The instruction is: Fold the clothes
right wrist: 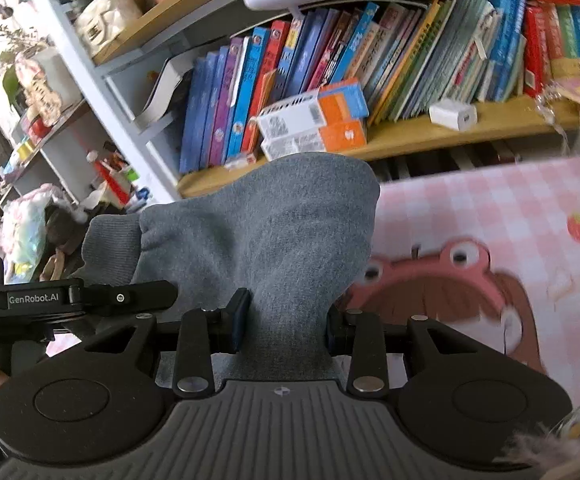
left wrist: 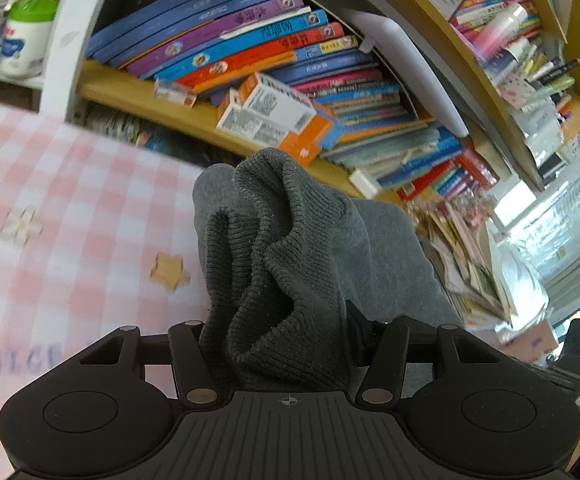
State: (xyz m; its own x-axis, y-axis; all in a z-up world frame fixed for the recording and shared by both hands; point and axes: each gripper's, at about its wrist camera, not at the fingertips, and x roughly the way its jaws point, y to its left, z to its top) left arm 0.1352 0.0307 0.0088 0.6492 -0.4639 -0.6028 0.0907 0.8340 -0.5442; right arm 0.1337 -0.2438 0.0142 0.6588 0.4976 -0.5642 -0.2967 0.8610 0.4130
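A grey garment is held up between both grippers above a pink checked cloth (left wrist: 70,208). My left gripper (left wrist: 278,332) is shut on the garment's dark ribbed knit band (left wrist: 274,264), which bunches up out of the jaws; lighter grey fabric (left wrist: 386,264) hangs behind it. My right gripper (right wrist: 286,324) is shut on the smooth grey fabric (right wrist: 274,232), which fans upward. The ribbed cuff (right wrist: 110,240) and the left gripper's body (right wrist: 70,300) show at the left of the right wrist view.
A wooden bookshelf (right wrist: 410,136) packed with books (left wrist: 250,40) stands just behind the table. Orange and white boxes (right wrist: 314,124) and a white charger (right wrist: 452,114) lie on its shelf. A white shelf unit with clutter (right wrist: 42,92) stands at the left.
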